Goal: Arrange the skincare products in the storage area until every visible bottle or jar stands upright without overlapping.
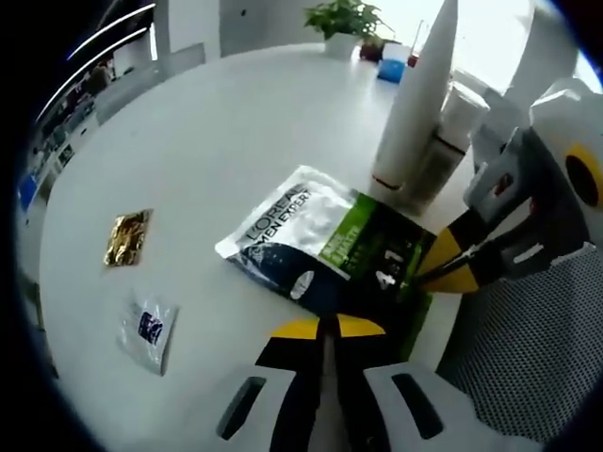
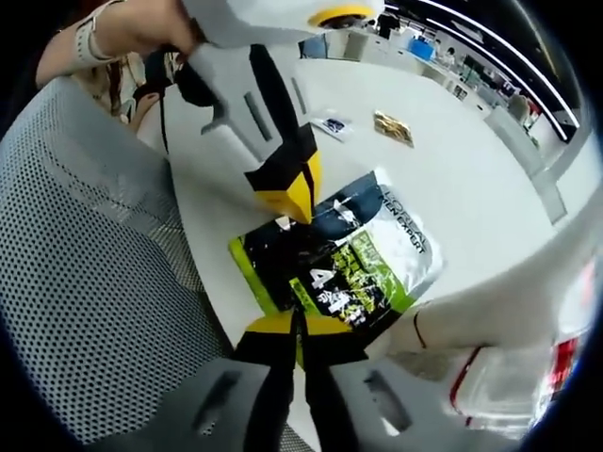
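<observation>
White and round, the worktop (image 1: 236, 122) sits in a bright office with ceiling light strips and a potted plant (image 1: 344, 24) at its far edge; a grey mesh chair back (image 2: 85, 273) stands beside it. Lying flat near the edge is a L'Oréal Men Expert sachet (image 1: 325, 245), green, black and silver. Just behind it stand a tall white tapered bottle (image 1: 415, 104) and a shorter white bottle (image 1: 448, 141), both upright. The left gripper (image 1: 327, 327) and right gripper (image 2: 300, 325) each have their jaws pressed together at opposite edges of the sachet. Further off lie a small clear packet (image 1: 148, 327) and a gold foil packet (image 1: 127, 237), apart.
</observation>
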### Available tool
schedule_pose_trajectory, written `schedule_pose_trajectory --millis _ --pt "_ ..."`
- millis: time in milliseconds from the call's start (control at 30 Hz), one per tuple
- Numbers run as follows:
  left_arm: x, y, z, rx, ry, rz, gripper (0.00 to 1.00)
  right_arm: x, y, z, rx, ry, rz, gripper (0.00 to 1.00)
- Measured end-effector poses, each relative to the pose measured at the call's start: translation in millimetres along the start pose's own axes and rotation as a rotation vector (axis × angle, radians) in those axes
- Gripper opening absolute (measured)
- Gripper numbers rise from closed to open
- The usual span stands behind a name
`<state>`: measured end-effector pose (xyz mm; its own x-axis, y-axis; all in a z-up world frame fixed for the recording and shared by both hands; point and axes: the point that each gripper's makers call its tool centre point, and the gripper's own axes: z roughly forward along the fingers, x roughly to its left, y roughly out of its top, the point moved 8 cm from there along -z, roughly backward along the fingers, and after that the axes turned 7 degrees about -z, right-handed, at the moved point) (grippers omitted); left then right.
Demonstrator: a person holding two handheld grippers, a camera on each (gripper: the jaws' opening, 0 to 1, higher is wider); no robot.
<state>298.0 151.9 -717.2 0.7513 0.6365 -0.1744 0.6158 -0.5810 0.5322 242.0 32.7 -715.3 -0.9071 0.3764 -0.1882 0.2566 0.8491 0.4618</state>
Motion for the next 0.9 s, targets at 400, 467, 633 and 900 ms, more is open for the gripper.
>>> schedule_pose_trajectory --millis 400,467,633,900 --pt "1.6 -3.5 -7 -0.016 0.003 0.070 0.02 -2 -1.6 0 -0.017 0.013 0.034 0.02" --pt "2.5 -3.5 -12 -0.031 0.012 0.068 0.00 -1 -1.7 0 -0.019 0.012 0.035 0.02" --pt "6.4 -6.7 -24 -0.047 0.053 0.066 0.00 -1 -1.3 0 -0.016 0.010 0.028 0.02" --pt "3.3 -11.1 -55 -0.158 0.086 -0.009 0.02 -13 7.3 -17 -0.089 -0.049 0.062 0.05"
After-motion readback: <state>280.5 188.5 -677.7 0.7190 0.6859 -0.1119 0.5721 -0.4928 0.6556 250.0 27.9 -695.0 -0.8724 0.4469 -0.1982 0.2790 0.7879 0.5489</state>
